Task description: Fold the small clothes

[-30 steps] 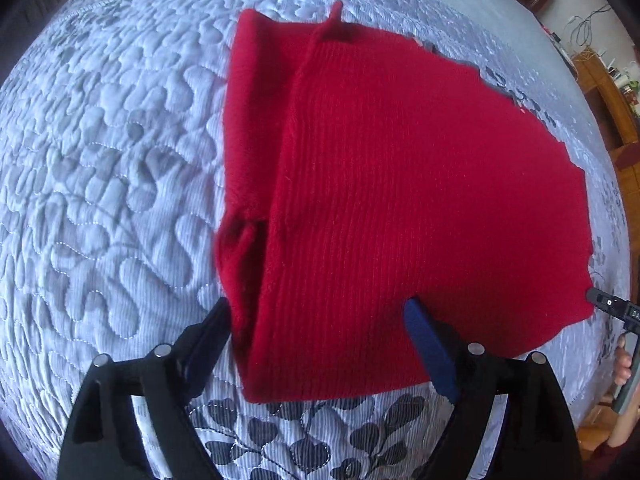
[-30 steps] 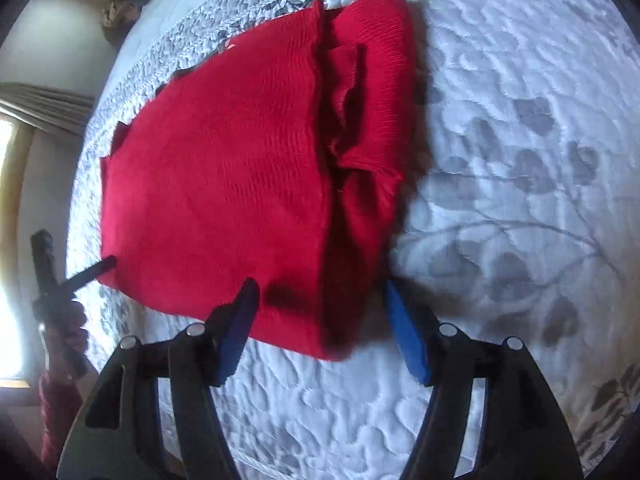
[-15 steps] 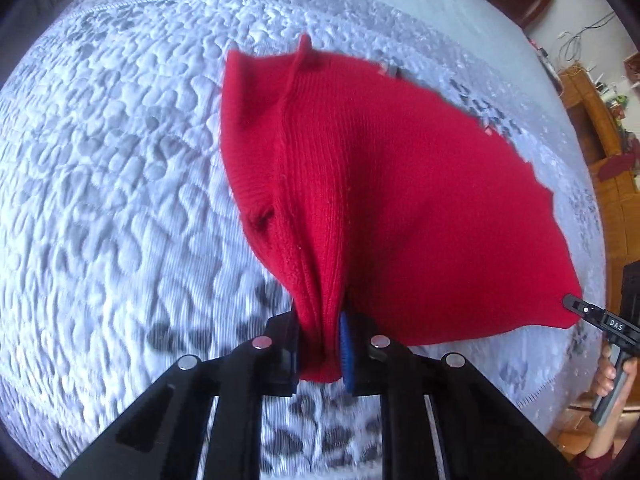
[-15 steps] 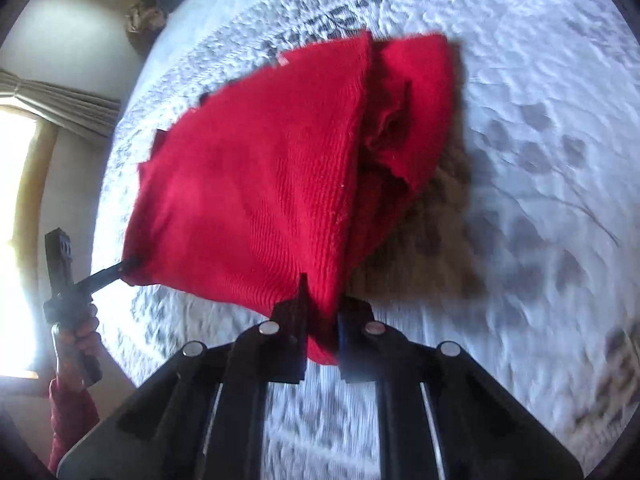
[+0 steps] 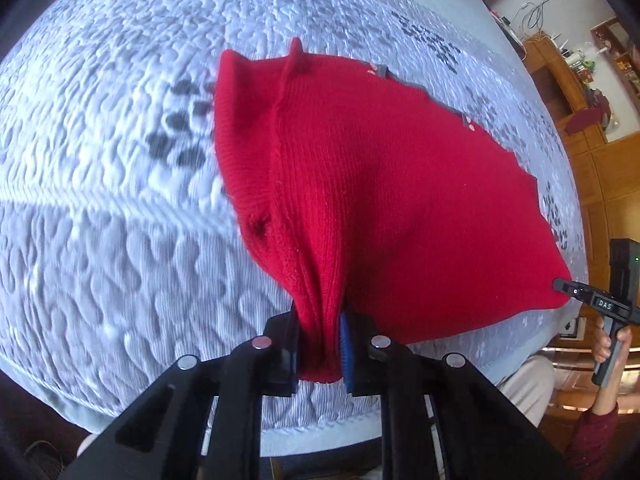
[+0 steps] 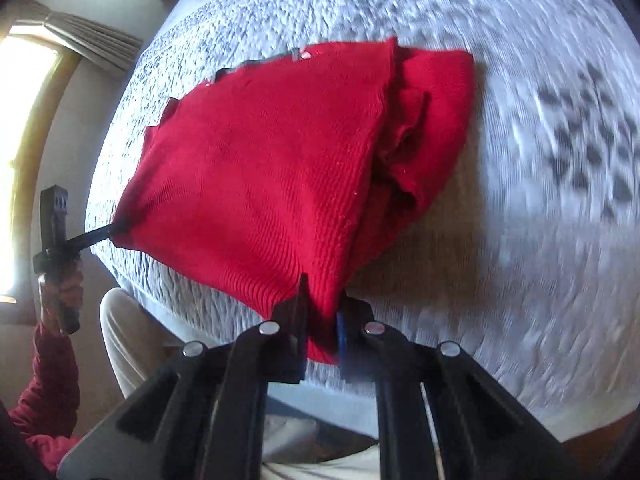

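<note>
A red knitted garment (image 5: 380, 184) hangs lifted above the quilted bed, its near edge raised and its far edge still lying on the cover. My left gripper (image 5: 320, 344) is shut on one near corner, with a bunch of red knit pinched between the pads. My right gripper (image 6: 320, 332) is shut on the other near corner of the red garment (image 6: 272, 168). Each gripper shows in the other's view: the right gripper (image 5: 560, 286) at the garment's right corner, the left gripper (image 6: 116, 230) at its left corner. A folded sleeve lies along one side.
The bed's white and grey quilt (image 5: 100, 200) with dark leaf prints spreads under the garment. Wooden furniture (image 5: 592, 128) stands at the far right. A curtained window (image 6: 36, 92) is at the left. The person's hand (image 6: 60, 292) in a dark red sleeve holds the left tool.
Both grippers went from open around the garment's near edge to shut on its corners. They then rose and drew back, lifting the near edge off the quilt.
</note>
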